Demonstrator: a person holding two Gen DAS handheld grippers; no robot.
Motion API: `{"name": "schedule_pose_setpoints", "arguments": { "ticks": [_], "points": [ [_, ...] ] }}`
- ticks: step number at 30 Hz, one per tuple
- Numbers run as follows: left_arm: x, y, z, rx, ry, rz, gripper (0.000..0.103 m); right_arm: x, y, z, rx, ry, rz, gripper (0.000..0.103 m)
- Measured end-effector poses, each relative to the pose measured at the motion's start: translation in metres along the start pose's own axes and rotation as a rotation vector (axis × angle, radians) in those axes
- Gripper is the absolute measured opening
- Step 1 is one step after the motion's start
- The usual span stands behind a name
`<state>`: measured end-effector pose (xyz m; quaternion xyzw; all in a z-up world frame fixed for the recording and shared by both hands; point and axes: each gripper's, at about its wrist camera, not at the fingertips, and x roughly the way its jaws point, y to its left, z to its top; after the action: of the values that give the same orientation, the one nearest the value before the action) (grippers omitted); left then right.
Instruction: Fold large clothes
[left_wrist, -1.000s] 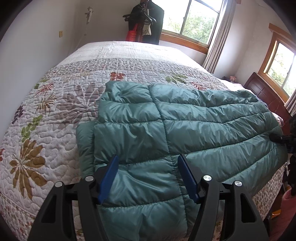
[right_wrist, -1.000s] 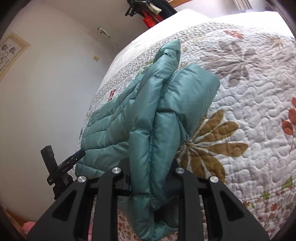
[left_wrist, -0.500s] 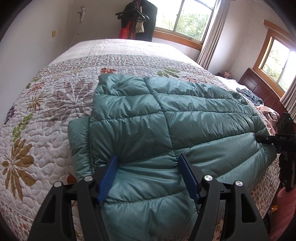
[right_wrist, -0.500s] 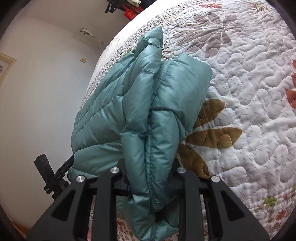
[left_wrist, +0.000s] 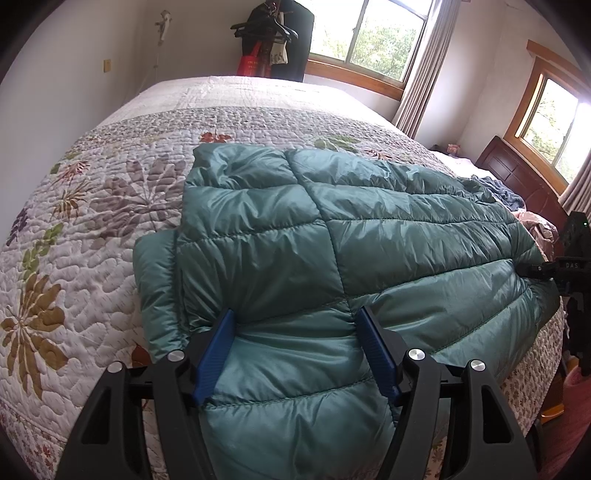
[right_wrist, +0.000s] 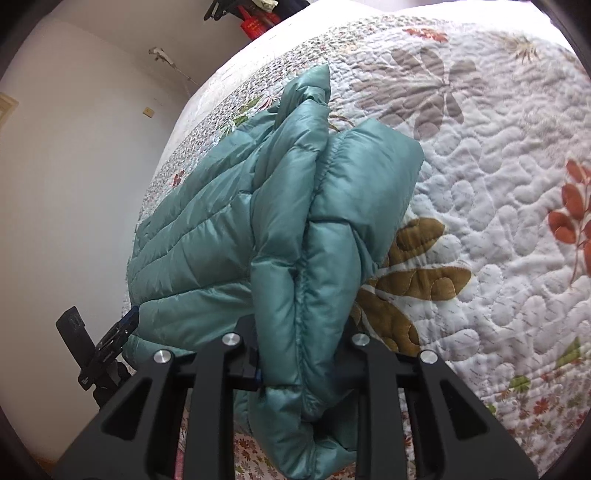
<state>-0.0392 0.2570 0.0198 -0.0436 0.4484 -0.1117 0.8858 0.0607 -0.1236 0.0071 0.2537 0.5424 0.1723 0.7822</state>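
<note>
A teal puffer jacket (left_wrist: 332, 240) lies folded lengthwise across the near part of a floral quilted bed (left_wrist: 92, 221). My left gripper (left_wrist: 295, 332) stands open, its blue pads (left_wrist: 216, 350) wide apart on either side of the jacket's near edge. At the other end, my right gripper (right_wrist: 303, 332) is shut on a thick bunched fold of the jacket (right_wrist: 221, 221), and the padding hides its pads. In the left wrist view, the right gripper (left_wrist: 535, 269) shows at the jacket's far right end. In the right wrist view, the left gripper (right_wrist: 127, 323) shows at the jacket's far left corner.
The quilt (right_wrist: 480, 184) stretches well beyond the jacket. A dark coat rack with hangers and a red bag (left_wrist: 273, 44) stands at the far wall by a window (left_wrist: 365, 40). A dark wooden headboard (left_wrist: 517, 177) and a heap of clothes (left_wrist: 506, 194) are at the right.
Both grippers have shifted slightly along the bed's near edge and the jacket has moved a little with them. The right gripper keeps its hold; the left one stays spread.
</note>
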Motion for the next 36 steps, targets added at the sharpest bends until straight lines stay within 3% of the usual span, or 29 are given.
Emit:
{"name": "schedule_pose_setpoints", "arguments": {
  "ticks": [9,19,30,36],
  "points": [
    [-0.001,0.002,0.000,-0.004,0.002,-0.005,0.069,-0.021,0.052,0.008,-0.099,-0.033,-0.095,0.021],
    [-0.001,0.002,0.000,-0.003,0.003,-0.004,0.069,-0.035,0.144,0.022,-0.298,-0.065,-0.078,0.021],
    [-0.006,0.010,0.000,-0.021,0.010,-0.039,0.069,0.018,0.256,0.013,-0.546,0.017,-0.096,0.022],
    [-0.035,0.039,0.010,-0.107,-0.036,-0.147,0.069,0.061,0.286,0.005,-0.616,0.077,-0.103,0.024]
  ]
}}
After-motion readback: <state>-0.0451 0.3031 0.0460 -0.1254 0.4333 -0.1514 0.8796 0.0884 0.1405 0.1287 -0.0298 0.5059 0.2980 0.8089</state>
